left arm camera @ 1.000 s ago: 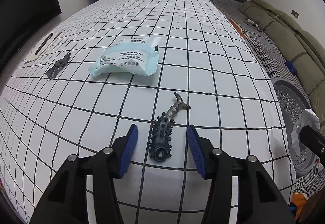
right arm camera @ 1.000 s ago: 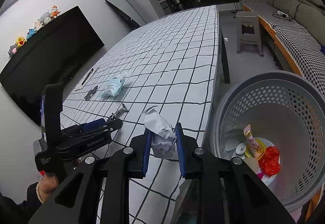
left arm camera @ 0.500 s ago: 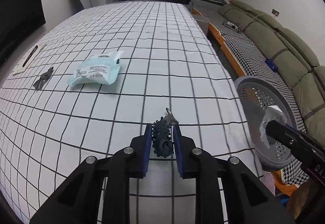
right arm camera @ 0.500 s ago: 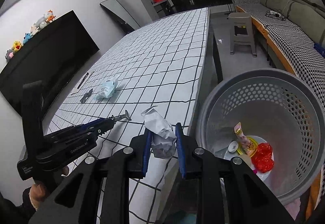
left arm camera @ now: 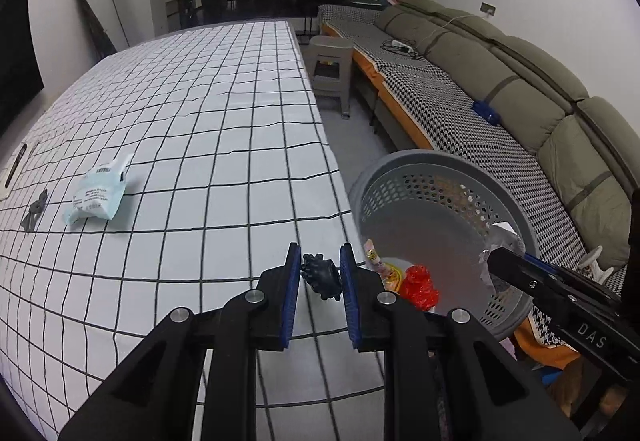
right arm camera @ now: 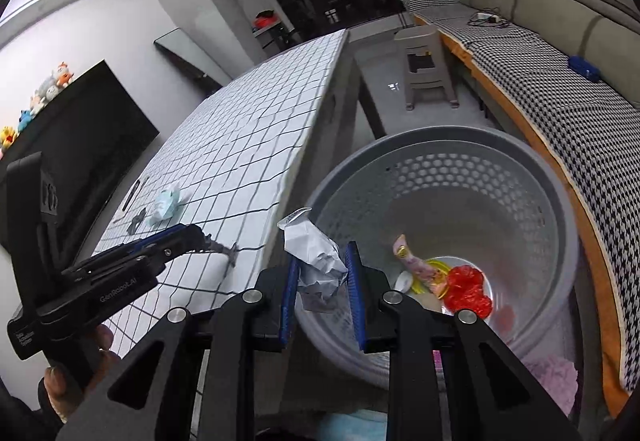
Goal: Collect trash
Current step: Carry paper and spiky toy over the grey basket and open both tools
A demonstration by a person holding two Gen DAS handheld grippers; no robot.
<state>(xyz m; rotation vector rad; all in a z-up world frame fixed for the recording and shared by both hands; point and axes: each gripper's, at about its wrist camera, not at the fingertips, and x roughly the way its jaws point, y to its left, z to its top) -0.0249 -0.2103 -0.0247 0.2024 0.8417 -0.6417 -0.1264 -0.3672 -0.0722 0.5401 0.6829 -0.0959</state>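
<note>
My left gripper (left arm camera: 319, 271) is shut on a black knobbly rubber toy (left arm camera: 321, 276) and holds it in the air above the table's right edge, next to the grey perforated basket (left arm camera: 412, 165). My right gripper (right arm camera: 322, 267) is shut on a crumpled white wrapper (right arm camera: 316, 255) and holds it over the basket's near rim (right arm camera: 460, 135); the wrapper also shows in the left wrist view (left arm camera: 500, 241). The basket holds red plastic (right arm camera: 466, 287), a pink wrapper (right arm camera: 414, 261) and small bits. A light blue packet (left arm camera: 96, 195) lies on the checked tablecloth (left arm camera: 224, 113).
A small dark scrap (left arm camera: 34, 211) and a pen on paper (left arm camera: 16, 163) lie at the table's left. A grey stool (left arm camera: 332, 71) stands beyond the basket. A sofa with a houndstooth cover (left arm camera: 460, 101) runs along the right.
My left gripper closed on the black toy, lifted it off the table and carried it right toward the basket. My right gripper moved the white wrapper from over the table to over the basket.
</note>
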